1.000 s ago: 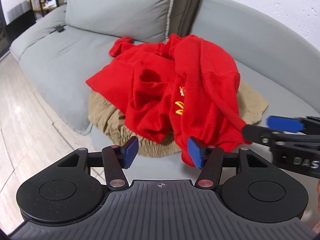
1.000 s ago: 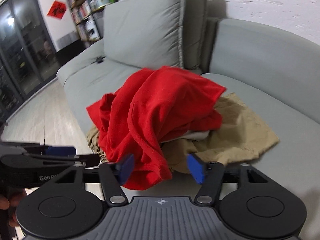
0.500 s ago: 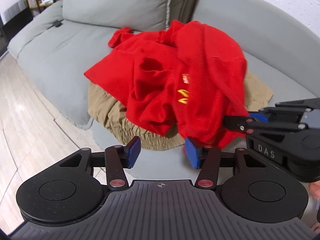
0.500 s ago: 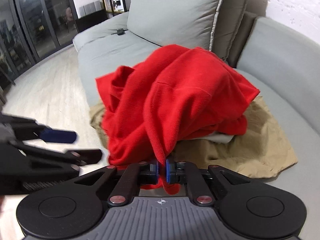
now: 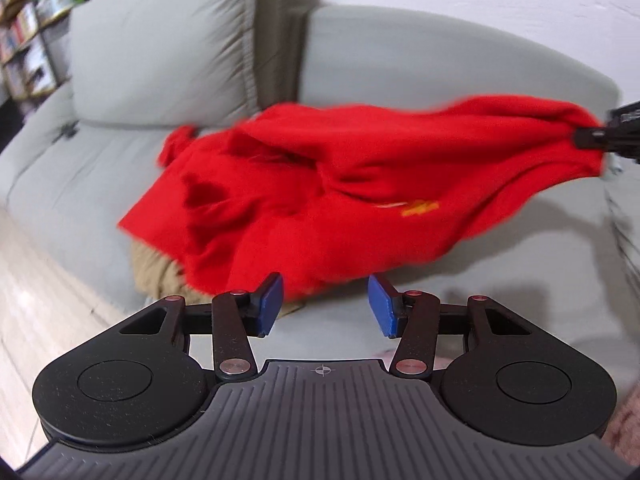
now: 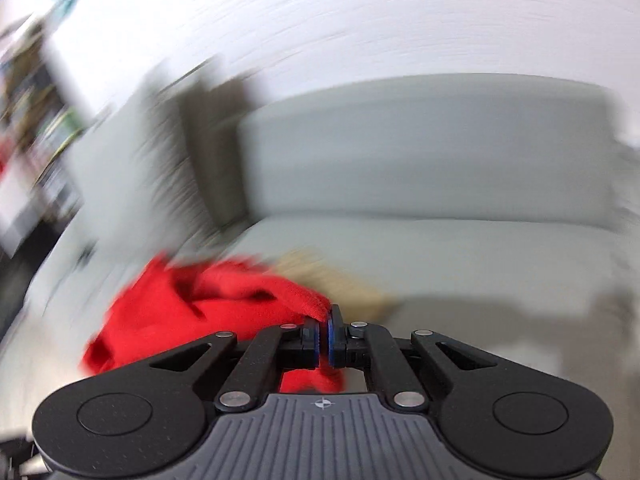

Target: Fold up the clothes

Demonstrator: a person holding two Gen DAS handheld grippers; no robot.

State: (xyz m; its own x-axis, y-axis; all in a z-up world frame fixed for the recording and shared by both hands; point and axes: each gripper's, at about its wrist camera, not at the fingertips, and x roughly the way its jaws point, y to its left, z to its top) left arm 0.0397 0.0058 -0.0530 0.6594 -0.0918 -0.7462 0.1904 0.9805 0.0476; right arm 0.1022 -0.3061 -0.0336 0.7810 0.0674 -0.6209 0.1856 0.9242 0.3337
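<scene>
— Red fleece, soft and limp: red garment (image 5: pixel 320 208) in the left wrist view, draped over a tan garment (image 5: pixel 156 276) on the grey sofa (image 5: pixel 400 80), one end stretched up to the far right, pinched there by the right gripper (image 5: pixel 592 138).
— And the left gripper (image 5: pixel 326 304)?
— Blue pads wide apart, empty, just short of the near hem.
— Handling?
— Light, floppy, probably clingy on the tan cloth beneath; best taken at a hem, corner or shoulder seam, not mid-panel.
— Right wrist view?
— Blurred. Right gripper (image 6: pixel 323 336) closed tight on a fold of the red garment (image 6: pixel 192 312), nap fuzzy at the pinch; rest trailing down left, tan garment (image 6: pixel 344 284) peeking behind, smooth sofa (image 6: pixel 440 160) beyond.
</scene>
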